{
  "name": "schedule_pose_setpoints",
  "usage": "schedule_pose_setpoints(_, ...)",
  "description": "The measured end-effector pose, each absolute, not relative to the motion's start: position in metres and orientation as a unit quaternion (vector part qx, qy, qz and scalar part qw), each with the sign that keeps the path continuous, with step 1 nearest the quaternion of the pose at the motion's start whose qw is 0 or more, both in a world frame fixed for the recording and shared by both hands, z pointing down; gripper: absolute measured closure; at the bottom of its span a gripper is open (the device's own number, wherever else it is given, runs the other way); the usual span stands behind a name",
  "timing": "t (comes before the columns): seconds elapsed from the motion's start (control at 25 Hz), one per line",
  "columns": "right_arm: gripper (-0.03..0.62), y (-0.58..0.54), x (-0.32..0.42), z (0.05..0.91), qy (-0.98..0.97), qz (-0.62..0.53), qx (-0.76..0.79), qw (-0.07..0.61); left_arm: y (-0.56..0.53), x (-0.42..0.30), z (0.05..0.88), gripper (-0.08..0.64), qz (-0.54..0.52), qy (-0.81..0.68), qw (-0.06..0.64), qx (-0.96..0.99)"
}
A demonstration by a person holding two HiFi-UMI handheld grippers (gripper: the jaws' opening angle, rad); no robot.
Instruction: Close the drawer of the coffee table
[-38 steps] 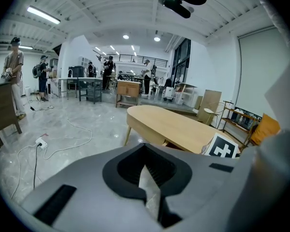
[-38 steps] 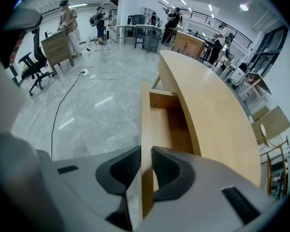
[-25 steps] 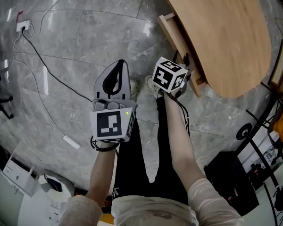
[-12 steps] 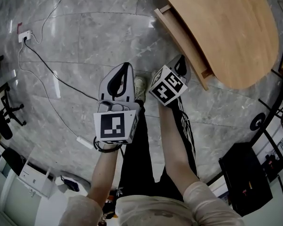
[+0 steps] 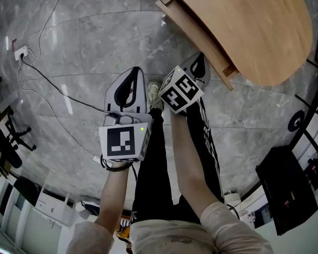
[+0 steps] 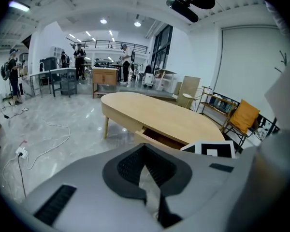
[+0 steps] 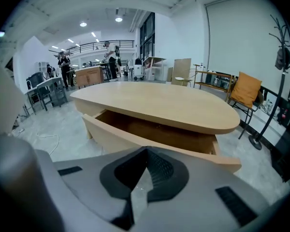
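Observation:
The light wooden coffee table [image 5: 254, 25] fills the head view's upper right. Its drawer [image 5: 197, 32] stands pulled out from under the top, and the right gripper view shows its front panel [image 7: 135, 141] and bare inside. My right gripper [image 5: 200, 60] hangs just short of that front panel, apart from it; its jaws [image 7: 146, 151] are shut on nothing. My left gripper [image 5: 133, 76] is further left over the floor, also shut and empty [image 6: 145, 149]. From the left gripper view the table [image 6: 154, 112] and the drawer [image 6: 159, 139] lie ahead.
A white cable and socket strip [image 5: 21, 52] trail over the grey marble floor at left. My legs and shoes [image 5: 156, 97] stand below the grippers. A black case [image 5: 294, 189] sits at right. A chair with an orange cushion [image 7: 246, 93] and a coat stand [image 7: 280, 57] stand behind the table.
My right gripper has drawn back from the drawer's front panel and rolled. The left gripper has shifted slightly. The drawer stays pulled out.

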State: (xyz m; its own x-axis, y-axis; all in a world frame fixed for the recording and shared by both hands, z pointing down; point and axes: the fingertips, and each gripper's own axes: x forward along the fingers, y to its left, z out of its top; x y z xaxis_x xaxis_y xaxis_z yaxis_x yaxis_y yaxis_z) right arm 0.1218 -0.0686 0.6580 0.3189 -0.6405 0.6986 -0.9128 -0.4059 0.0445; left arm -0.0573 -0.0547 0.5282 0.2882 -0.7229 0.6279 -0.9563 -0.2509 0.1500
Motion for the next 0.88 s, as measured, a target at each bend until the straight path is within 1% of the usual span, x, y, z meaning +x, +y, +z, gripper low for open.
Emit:
schedule_pose_setpoints(0.16, 0.584, -0.066, 0.123, 0.669, -0.501, 0.323, 0.77, 0.229, -0.055, -0.053, 0.532, 0.551, 0.233, -0.546, 0.267, 0.759)
schedule_pose_setpoints(0.48, 0.586, -0.071, 0.13, 0.67, -0.504, 0.337, 0.769, 0.204, -0.07, -0.039, 0.533, 0.551, 0.231, -0.53, 0.254, 0.775)
schedule_pose_setpoints(0.68, 0.586, -0.085, 0.143, 0.669, -0.506, 0.312, 0.777, 0.207, -0.082, -0.03, 0.532, 0.551, 0.222, -0.529, 0.255, 0.778)
schedule_pose_setpoints(0.88, 0.586, -0.109, 0.163, 0.672, -0.508, 0.284, 0.791, 0.19, -0.095, -0.022, 0.538, 0.551, 0.223, -0.522, 0.252, 0.784)
